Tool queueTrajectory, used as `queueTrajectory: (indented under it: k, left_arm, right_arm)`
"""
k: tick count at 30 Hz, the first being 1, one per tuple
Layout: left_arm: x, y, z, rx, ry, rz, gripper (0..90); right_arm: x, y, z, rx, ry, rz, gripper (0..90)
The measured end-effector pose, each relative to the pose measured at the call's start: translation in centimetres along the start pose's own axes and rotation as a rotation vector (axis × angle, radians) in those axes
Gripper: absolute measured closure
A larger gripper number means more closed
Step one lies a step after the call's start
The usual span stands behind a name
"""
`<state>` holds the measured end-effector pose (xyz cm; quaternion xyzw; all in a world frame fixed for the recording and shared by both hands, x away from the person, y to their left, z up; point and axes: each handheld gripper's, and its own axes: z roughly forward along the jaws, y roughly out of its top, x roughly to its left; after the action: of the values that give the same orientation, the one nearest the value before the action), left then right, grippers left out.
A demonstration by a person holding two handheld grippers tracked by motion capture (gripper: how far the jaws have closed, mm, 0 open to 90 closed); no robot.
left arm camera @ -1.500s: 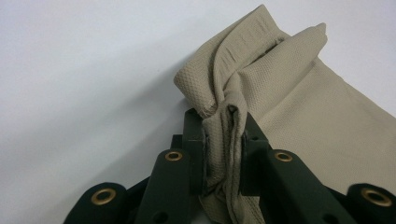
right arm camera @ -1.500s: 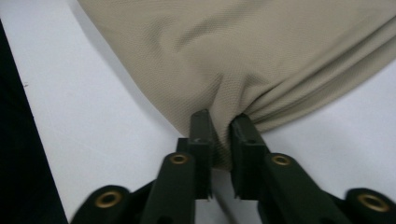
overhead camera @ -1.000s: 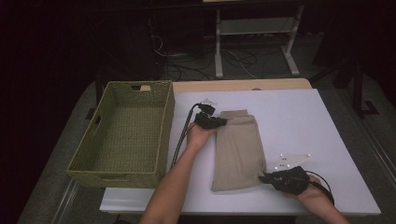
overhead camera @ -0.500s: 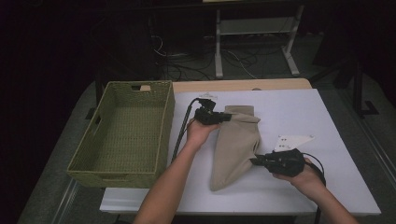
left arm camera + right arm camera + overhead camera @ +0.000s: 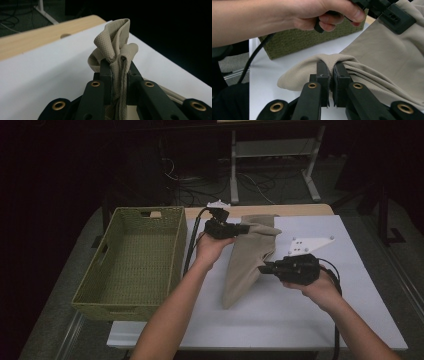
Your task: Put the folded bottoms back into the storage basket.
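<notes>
Beige cloth (image 5: 247, 257) between both clamped claws, beside basket (image 5: 131, 262)

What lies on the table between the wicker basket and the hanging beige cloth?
In the high view, bare white table, crossed by the person's left forearm and the black cable trailing from the left tool. Nothing else lies between wicker basket and beige cloth.
</notes>
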<state>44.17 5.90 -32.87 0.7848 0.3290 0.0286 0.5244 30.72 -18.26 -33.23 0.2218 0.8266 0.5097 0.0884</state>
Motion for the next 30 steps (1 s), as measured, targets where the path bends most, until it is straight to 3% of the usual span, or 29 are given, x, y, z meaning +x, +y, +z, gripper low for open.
queueTrajectory:
  k: [14, 21, 30]
  left_arm:
    - [-1.9, 5.1, -5.4, -0.056, 0.056, 0.038, 80.0]
    - [-1.9, 5.8, -8.4, -0.088, 0.066, 0.019, 80.0]
    - [-1.1, 6.3, -13.7, -0.109, 0.117, 0.038, 80.0]
  right_arm:
    - [-0.6, 7.1, -0.8, -0.055, 0.029, -0.04, 84.2]
    - [-0.1, 9.4, 0.4, -0.079, 0.057, -0.051, 84.2]
    - [1.1, 12.7, 2.5, -0.083, 0.1, -0.084, 84.2]
